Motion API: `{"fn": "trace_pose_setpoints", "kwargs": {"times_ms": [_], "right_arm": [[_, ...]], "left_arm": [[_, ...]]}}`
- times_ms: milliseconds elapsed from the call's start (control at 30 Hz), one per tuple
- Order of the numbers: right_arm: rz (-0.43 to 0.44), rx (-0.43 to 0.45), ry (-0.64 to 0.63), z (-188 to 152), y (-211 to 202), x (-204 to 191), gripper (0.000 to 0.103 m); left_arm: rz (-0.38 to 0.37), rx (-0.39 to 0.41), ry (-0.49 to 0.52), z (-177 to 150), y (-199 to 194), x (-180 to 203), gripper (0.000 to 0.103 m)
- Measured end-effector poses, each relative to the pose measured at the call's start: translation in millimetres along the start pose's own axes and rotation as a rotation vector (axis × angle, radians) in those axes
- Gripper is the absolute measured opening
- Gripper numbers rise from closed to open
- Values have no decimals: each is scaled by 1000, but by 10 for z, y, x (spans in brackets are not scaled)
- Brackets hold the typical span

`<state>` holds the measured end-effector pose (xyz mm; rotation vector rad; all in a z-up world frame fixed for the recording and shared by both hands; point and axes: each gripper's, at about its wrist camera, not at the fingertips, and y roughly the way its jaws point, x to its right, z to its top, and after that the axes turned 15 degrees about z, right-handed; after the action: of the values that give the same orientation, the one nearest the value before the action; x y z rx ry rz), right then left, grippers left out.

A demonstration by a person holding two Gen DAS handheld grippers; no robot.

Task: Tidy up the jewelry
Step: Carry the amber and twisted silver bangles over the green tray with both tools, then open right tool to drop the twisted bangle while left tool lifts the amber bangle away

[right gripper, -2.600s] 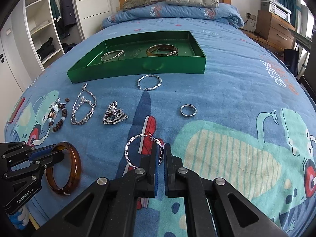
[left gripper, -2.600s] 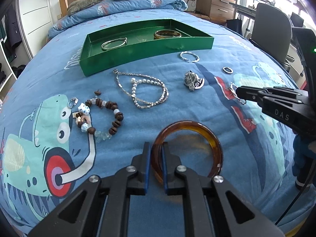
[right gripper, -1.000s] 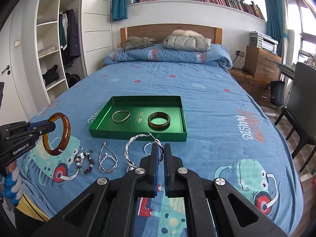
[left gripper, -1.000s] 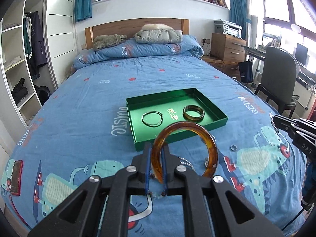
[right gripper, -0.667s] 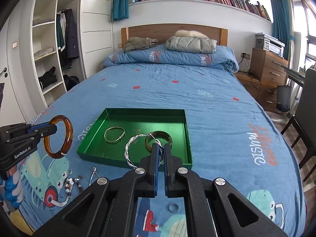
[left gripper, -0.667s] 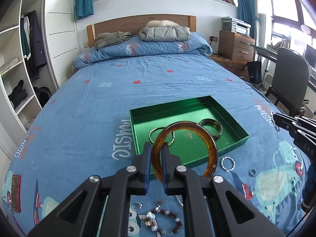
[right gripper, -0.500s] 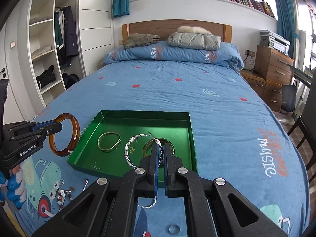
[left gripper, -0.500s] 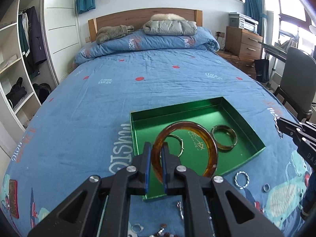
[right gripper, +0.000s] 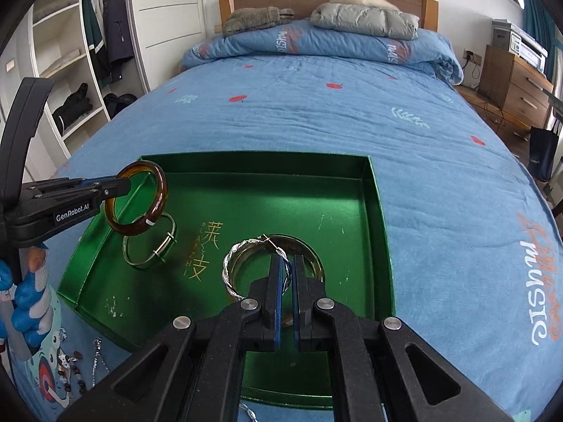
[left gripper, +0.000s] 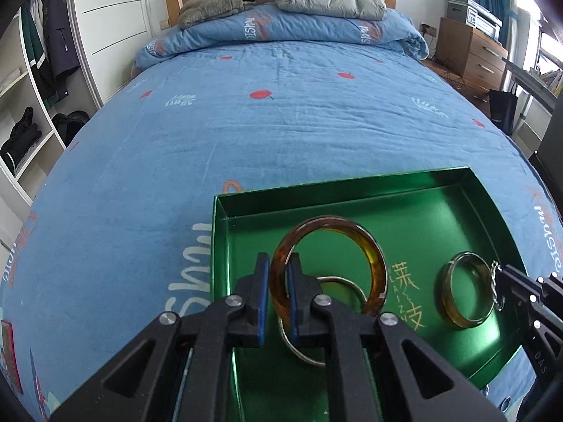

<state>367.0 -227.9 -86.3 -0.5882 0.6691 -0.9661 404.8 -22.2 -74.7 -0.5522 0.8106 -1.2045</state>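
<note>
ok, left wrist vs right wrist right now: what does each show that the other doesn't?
Only the left wrist view: the left gripper from behind, shut on the amber bangle, and a red item at the sheet's left edge.

Only the right wrist view: the right gripper head-on, shut on the twisted silver bangle; the beaded bracelet on the sheet in front of the tray; the tray's near wall.

Both: the green tray, the thin silver bangle and the dark bangle lying in it, and both grippers above the tray.
</note>
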Motion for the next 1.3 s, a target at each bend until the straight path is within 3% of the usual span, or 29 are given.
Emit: {"fn": "trace_pose_setpoints", "kwargs": {"times_ms": [467, 1000, 1067, 1200, 1300], "right_arm": [[-39, -119, -68, 11, 341, 19, 4], [-54, -104, -72, -11, 337, 22, 5], [-58, -102, -71, -8, 333, 23, 7], [-56, -94, -68, -4, 283, 11, 27], [-67, -72, -77, 19, 175, -54, 30]], "left_arm": [[-37, -135, -43, -19, 352, 16, 9], [-69, -140, -76, -35, 374, -32, 10], [-73, -139, -77, -41, 367, -40, 10], [-88, -124, -73, -50, 288, -73, 11], [-100, -105, -67, -60, 154, -109, 12]]}}
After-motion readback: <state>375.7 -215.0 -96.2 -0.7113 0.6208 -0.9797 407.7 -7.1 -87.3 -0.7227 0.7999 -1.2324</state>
